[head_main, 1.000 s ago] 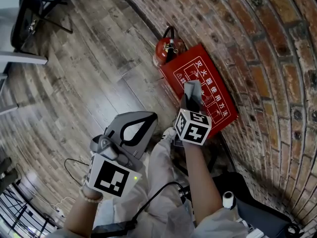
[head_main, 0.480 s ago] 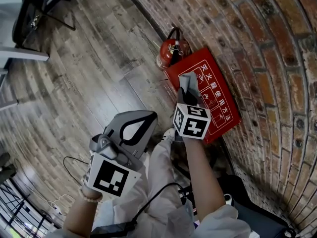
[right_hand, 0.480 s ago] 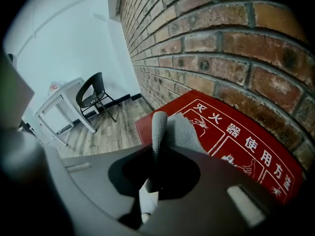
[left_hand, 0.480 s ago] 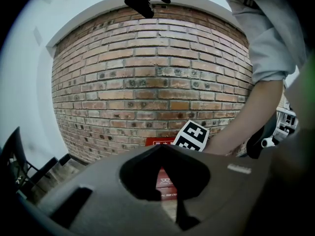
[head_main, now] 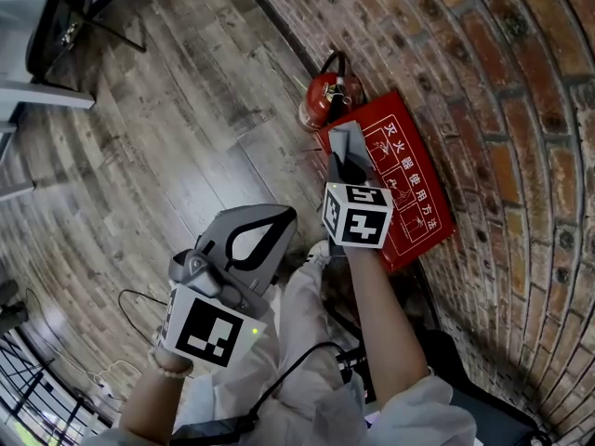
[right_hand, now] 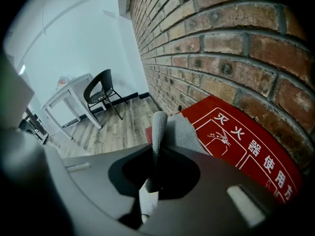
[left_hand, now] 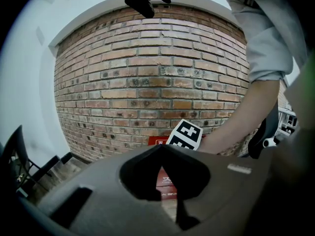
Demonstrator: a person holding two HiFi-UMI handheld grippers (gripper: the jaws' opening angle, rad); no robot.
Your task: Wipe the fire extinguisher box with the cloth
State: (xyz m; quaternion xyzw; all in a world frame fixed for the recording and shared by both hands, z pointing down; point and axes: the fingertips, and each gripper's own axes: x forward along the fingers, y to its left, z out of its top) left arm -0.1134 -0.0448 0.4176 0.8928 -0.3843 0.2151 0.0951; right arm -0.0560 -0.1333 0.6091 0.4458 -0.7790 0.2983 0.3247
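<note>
The red fire extinguisher box (head_main: 418,189) lies flat on the wood floor against the brick wall, white print on its face. My right gripper (head_main: 348,170) is shut on a grey cloth (head_main: 352,145), which rests on the box's end nearest the red fire extinguisher (head_main: 327,96). In the right gripper view the cloth (right_hand: 170,129) stands folded between the jaws of the right gripper (right_hand: 156,149), over the box (right_hand: 241,141). My left gripper (head_main: 279,219) hangs shut and empty above the floor, left of the box. The left gripper (left_hand: 161,147) faces the box (left_hand: 158,141).
A brick wall (head_main: 521,82) runs behind the box. A black chair (right_hand: 101,90) and a white table (right_hand: 69,100) stand farther along the wood floor (head_main: 177,137). Cables (head_main: 139,305) lie by the person's legs, and dark gear (head_main: 483,388) sits at the lower right.
The right gripper has slid the cloth along the box toward the extinguisher end. The left gripper has stayed where it was.
</note>
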